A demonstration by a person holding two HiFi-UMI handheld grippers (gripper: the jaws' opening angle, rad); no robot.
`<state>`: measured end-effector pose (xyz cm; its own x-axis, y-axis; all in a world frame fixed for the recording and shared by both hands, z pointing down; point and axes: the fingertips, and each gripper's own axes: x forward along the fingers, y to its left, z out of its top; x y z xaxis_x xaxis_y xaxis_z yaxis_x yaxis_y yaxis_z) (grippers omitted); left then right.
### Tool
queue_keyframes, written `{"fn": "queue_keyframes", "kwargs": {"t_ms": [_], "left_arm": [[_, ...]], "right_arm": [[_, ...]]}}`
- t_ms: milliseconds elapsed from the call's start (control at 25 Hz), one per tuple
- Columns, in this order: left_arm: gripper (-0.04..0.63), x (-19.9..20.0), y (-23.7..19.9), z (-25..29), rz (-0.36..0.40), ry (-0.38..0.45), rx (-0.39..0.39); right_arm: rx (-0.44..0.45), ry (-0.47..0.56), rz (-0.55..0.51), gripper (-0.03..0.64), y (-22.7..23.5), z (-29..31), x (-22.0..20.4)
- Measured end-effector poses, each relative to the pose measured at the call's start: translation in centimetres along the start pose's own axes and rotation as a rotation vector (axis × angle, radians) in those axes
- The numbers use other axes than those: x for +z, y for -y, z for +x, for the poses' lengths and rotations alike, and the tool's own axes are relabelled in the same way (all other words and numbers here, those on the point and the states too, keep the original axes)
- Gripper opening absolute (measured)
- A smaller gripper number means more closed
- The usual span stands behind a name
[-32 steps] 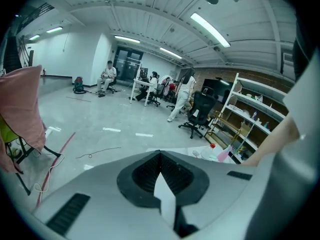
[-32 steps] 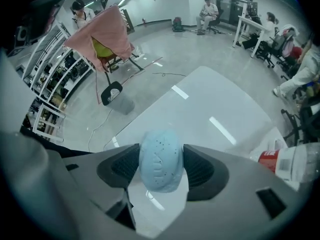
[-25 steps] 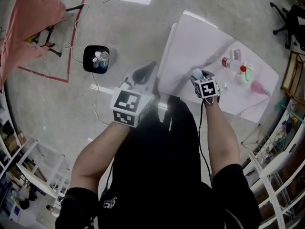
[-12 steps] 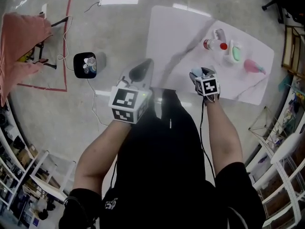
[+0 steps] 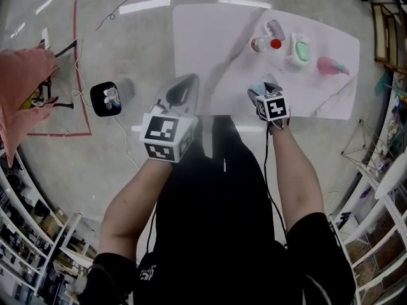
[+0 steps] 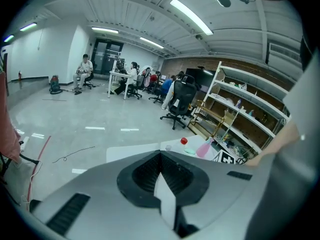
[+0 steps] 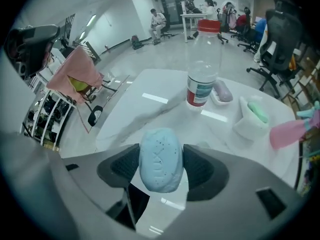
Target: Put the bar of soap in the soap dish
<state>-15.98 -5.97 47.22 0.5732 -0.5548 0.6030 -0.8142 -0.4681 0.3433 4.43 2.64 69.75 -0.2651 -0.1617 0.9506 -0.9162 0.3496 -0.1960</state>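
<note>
Soap [image 7: 160, 159] sits clamped between right tool [image 5: 266, 97] jaws.

White table [image 5: 203, 37] in front of me, and a clear bottle [image 7: 202, 69] with a red cap stands upright on its far side. A pink thing [image 7: 292, 131] sits near the table's right end; I can't tell what it is. On the grey floor [image 5: 146, 24] to my left there's a black bin [image 5: 105, 98] with containers inside, red tape [image 5: 75, 56] beside it, and a pink cloth [image 5: 22, 88] over a stand. Office chairs [image 6: 181, 99] and shelving [image 6: 240, 109] sit further back.
</note>
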Motion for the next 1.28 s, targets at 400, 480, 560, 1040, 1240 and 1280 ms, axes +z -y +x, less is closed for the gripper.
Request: {"fn": "queue_keyframes", "kwargs": {"t_ms": [400, 480, 560, 1040, 1240, 1280], "left_arm": [[0.008, -1.4, 1.0, 2.0, 0.053, -0.077, -0.060], [0.008, -2.0, 1.0, 2.4, 0.065, -0.101, -0.069], [0.008, -2.4, 1.2, 2.9, 0.077, -0.119, -0.081], [0.008, -2.8, 4.2, 5.9, 0.126, -0.148, -0.200], [0.008, -3.0, 4.3, 6.8, 0.101, -0.147, -0.213], [0.008, -3.1, 4.3, 7.0, 0.097, -0.145, -0.214]], "right_arm": [[-0.065, 0.011, 0.227, 0.287, 4.0, 1.2, -2.9], [-0.069, 0.029, 0.290, 0.287, 4.5, 1.4, -3.3], [-0.072, 0.044, 0.341, 0.287, 5.1, 1.6, -3.7], [-0.105, 0.118, 0.737, 0.287, 7.4, 1.6, -4.7], [-0.131, 0.119, 0.844, 0.287, 7.6, 1.9, -4.1], [-0.134, 0.122, 0.878, 0.287, 7.7, 2.1, -4.0]]}}
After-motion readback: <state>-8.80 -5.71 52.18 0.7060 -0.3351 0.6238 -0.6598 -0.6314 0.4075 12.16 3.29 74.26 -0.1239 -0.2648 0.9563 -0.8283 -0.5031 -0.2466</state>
